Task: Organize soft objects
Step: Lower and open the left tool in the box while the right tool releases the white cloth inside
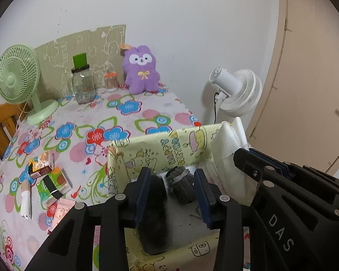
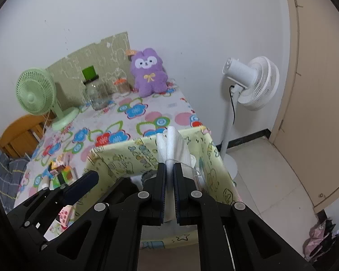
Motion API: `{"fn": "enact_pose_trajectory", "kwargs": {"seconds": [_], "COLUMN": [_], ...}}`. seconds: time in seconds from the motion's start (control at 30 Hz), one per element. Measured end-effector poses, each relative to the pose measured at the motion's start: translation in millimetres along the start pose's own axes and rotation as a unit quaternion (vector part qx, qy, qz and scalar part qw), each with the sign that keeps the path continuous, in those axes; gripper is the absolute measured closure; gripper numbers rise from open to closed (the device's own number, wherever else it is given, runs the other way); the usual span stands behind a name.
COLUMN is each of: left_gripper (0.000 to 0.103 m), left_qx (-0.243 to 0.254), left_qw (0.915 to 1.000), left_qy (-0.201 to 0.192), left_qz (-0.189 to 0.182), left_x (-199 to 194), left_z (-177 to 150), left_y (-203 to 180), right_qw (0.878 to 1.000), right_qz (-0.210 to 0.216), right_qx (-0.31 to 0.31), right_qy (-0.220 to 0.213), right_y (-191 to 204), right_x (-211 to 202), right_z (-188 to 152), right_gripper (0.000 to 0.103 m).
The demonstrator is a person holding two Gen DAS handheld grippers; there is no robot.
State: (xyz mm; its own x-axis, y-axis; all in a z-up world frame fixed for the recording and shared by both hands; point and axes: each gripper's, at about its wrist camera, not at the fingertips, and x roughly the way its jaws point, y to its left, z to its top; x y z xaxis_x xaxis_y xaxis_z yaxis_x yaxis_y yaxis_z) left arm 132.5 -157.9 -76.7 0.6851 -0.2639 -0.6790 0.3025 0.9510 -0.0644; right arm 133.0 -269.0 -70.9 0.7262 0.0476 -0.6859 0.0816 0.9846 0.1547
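Note:
A yellow cartoon-print box [image 1: 165, 146] stands at the table's near right corner. Inside lie a grey rolled soft item [image 1: 180, 185] and a black furry item [image 1: 156, 212]. My left gripper [image 1: 173, 176] is open above the box, its fingers astride these items. My right gripper [image 2: 169, 169] is shut on a folded white cloth [image 2: 174, 144] and holds it over the box's right side [image 2: 205, 158]; the cloth also shows in the left wrist view [image 1: 228, 144]. A purple plush toy [image 1: 140, 70] sits at the table's back by the wall.
On the flowered tablecloth [image 1: 128, 117]: a green desk fan [image 1: 18, 76], a glass jar [image 1: 82, 85], a swab cup [image 1: 110, 81], small boxes [image 1: 49, 178] and a white sock-like roll [image 1: 26, 201]. A white floor fan [image 2: 250, 83] and a door [image 2: 316, 90] stand right.

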Motion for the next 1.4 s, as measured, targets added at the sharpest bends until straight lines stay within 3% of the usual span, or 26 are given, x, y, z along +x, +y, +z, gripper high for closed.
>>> {"fn": "enact_pose_trajectory", "kwargs": {"seconds": [0.13, 0.33, 0.77, 1.0, 1.1, 1.17, 1.23, 1.3, 1.4], "left_gripper": [0.056, 0.034, 0.02, 0.019, 0.019, 0.019, 0.018, 0.012, 0.012], "left_qx": [0.001, 0.008, 0.023, 0.023, 0.026, 0.025, 0.023, 0.02, 0.019], "left_qw": [0.9998, 0.9995, 0.9992, 0.9992, 0.9992, 0.9993, 0.9995, 0.9993, 0.9994], "left_qy": [0.017, 0.026, 0.027, 0.03, 0.026, 0.021, 0.016, 0.012, 0.009], "left_qz": [0.004, 0.014, 0.015, 0.016, 0.017, 0.018, 0.018, 0.029, 0.029], "left_x": [9.1, 13.3, 15.6, 10.5, 4.2, -0.9, -5.6, -9.5, -15.3], "left_z": [-4.1, -8.2, -9.5, -10.3, -12.6, -14.1, -14.7, -15.9, -18.1], "left_y": [0.9, 1.7, -1.8, -1.7, -1.7, -1.0, 0.1, 2.3, 5.6], "right_qw": [1.0, 1.0, 0.999, 0.999, 0.999, 0.999, 0.999, 1.0, 1.0], "right_qz": [-0.001, 0.002, 0.019, 0.016, -0.003, -0.01, -0.025, -0.021, -0.02], "right_qx": [0.001, 0.001, -0.002, -0.011, -0.014, -0.014, -0.013, -0.014, -0.016], "right_qy": [0.013, 0.021, 0.042, 0.043, 0.038, 0.034, 0.021, 0.017, 0.013], "right_y": [-2.0, -3.0, -6.6, -3.3, -1.6, -1.5, -1.5, -0.9, 1.6], "right_x": [9.7, 19.3, 27.3, 21.7, 16.8, 12.5, 6.5, 2.4, -3.3], "right_z": [-5.1, -9.3, -10.6, -11.9, -13.4, -13.6, -14.7, -15.3, -17.1], "right_gripper": [0.094, 0.094, 0.091, 0.088, 0.074, 0.045, 0.039, 0.038, 0.037]}}
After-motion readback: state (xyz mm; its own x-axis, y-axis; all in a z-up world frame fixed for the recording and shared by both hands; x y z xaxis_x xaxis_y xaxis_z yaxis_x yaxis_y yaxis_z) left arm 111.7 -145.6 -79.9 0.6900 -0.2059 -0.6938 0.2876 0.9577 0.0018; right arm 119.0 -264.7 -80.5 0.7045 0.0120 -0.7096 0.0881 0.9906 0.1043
